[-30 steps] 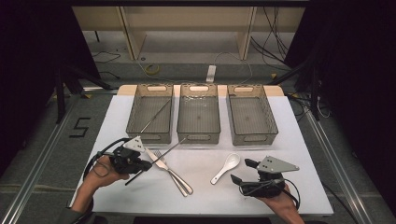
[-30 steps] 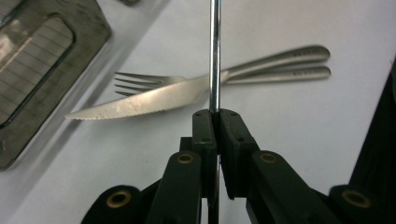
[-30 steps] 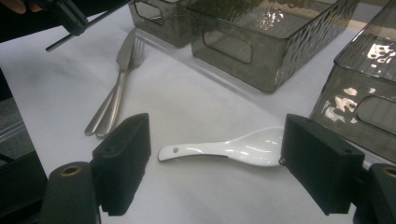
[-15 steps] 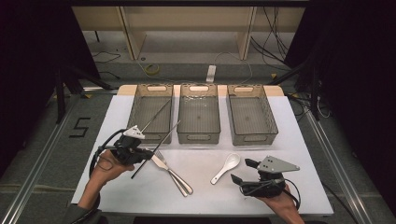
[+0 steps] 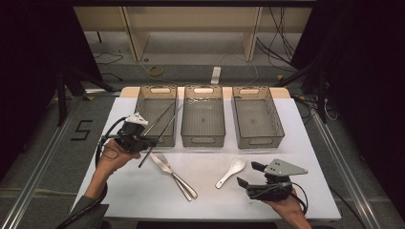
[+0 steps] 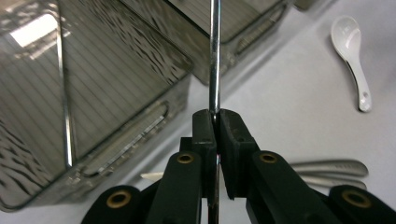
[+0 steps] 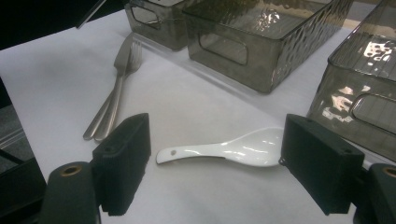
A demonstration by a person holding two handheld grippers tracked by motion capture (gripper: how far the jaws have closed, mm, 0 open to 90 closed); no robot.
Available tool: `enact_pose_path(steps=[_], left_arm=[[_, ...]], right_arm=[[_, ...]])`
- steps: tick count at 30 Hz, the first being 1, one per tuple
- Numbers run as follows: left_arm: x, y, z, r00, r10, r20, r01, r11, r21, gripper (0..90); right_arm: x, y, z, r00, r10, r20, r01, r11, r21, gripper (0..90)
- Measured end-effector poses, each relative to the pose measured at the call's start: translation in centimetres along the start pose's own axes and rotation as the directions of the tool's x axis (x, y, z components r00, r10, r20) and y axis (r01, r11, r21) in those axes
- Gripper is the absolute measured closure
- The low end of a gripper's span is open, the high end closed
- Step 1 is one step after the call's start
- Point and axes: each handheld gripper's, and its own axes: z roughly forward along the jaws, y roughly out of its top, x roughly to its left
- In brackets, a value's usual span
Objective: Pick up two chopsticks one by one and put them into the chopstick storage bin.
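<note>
Left gripper (image 5: 143,141), jaws clamped on a metal chopstick (image 6: 214,56), angles it toward the left bin (image 5: 143,102), probably joining another rod at 11 o'clock. Right gripper (image 7: 215,168) idles, jaws wide, facing the white spoon (image 7: 233,149).

Left gripper (image 5: 145,141): we see it clamped on a thin metal rod (image 5: 162,133), near the left bin (image 5: 156,116).
Right gripper (image 5: 248,174): we see its jaws apart, just beside the white spoon (image 5: 230,171).
Desk (image 5: 305,162): we count three bins, plus a fork (image 5: 172,172).
</note>
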Motion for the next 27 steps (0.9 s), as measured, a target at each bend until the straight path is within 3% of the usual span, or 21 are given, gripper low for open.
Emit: enact_pose_path(steps=[11,18,27], left_arm=[[2.4,3.1,-0.2,0.9981,-0.046,-0.042,0.043,0.9962,-0.076,84.7],[4.5,4.8,-0.9,0.9919,-0.102,-0.075,0.094,0.9893,-0.112,84.7],[5.9,6.2,-0.5,0.9875,-0.111,-0.112,0.099,0.9897,-0.103,84.7]], right_arm=[[0.0,0.0,0.0,1.0,0.002,0.0,-0.002,1.0,0.001,25.2],[0.0,0.0,0.0,1.0,-0.002,-0.003,0.002,1.0,0.003,25.2],[0.1,0.0,0.0,1.0,0.001,-0.004,-0.001,1.0,0.006,25.2]])
